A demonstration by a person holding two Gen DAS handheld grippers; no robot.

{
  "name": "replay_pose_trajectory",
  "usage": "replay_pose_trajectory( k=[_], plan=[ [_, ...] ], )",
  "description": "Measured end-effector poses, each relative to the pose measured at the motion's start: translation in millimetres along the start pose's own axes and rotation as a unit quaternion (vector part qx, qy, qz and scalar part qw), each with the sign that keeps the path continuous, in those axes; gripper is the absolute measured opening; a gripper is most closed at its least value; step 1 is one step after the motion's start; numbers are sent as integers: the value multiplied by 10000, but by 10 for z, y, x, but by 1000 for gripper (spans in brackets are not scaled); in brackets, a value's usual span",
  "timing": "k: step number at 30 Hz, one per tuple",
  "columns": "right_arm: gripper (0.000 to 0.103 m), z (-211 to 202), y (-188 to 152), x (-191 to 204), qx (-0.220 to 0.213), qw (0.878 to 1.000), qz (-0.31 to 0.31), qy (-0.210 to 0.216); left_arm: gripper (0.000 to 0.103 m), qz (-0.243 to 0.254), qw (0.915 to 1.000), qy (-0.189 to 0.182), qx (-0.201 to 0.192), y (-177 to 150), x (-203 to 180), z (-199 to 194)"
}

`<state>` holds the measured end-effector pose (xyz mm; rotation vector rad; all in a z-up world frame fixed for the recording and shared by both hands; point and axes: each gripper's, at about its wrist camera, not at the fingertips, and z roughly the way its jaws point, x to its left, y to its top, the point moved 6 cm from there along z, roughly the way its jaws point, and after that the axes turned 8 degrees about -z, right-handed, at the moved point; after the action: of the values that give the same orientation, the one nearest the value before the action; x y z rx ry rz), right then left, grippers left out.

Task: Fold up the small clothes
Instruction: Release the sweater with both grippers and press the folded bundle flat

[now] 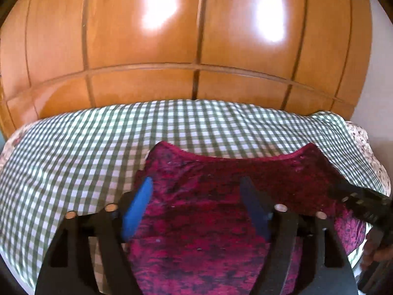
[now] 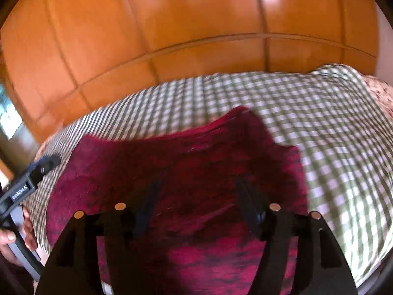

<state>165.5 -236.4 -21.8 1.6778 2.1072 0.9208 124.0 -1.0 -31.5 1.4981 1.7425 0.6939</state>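
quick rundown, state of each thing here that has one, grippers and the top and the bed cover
left gripper: open, nothing between its pads, over the garment
right gripper: open, nothing held, over the garment
dark red top: lying on the checked cover, neckline toward the wardrobe, released by both grippers
green checked cover: spread over the bed, slightly rumpled
wooden wardrobe doors: closed

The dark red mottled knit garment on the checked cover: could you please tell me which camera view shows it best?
The left wrist view: the dark red mottled knit garment is sharp there, its curved far edge and both corners clear against the green-and-white checked cover. The right wrist view shows the garment blurred and darker.
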Motion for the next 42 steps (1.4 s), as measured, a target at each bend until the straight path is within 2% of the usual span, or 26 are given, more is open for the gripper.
replay_pose_trajectory(
  k=[4, 10, 20, 26, 29, 30, 33, 37, 39, 42],
  plan=[
    [67, 168, -51, -22, 249, 9997, 15, -60, 74, 169, 9998, -55, 55, -24, -118, 28],
    [71, 256, -71, -64, 299, 9988, -121, -363, 74, 179, 9997, -98, 156, -46, -122, 129],
    [74, 300, -41, -159, 337, 9981, -61, -520, 74, 191, 9993, -25, 316, -73, -56, 314],
    [79, 416, -33, -258, 439, 9977, 60, -512, 74, 160, 9983, 122, 552, -126, 63, 554],
    [80, 548, -45, -377, 531, 9976, 279, -355, 74, 17, 9959, 208, 879, -230, 200, 796],
    [80, 593, -40, -432, 549, 9974, 406, -236, 76, -110, 9946, 134, 1022, -284, 264, 901],
    [81, 627, 3, -516, 576, 9961, 665, -26, 79, -333, 9935, -64, 1085, -304, 338, 997],
    [81, 491, 38, -540, 478, 9954, 797, 245, 79, -648, 9901, -364, 1189, -239, 407, 921],
    [81, 306, 45, -593, 263, 9944, 949, 389, 79, -730, 9900, -448, 1119, -191, 420, 793],
    [87, 0, 20, -752, -106, 9905, 1290, 471, 79, -706, 9920, -397, 967, -169, 415, 597]
  ],
)
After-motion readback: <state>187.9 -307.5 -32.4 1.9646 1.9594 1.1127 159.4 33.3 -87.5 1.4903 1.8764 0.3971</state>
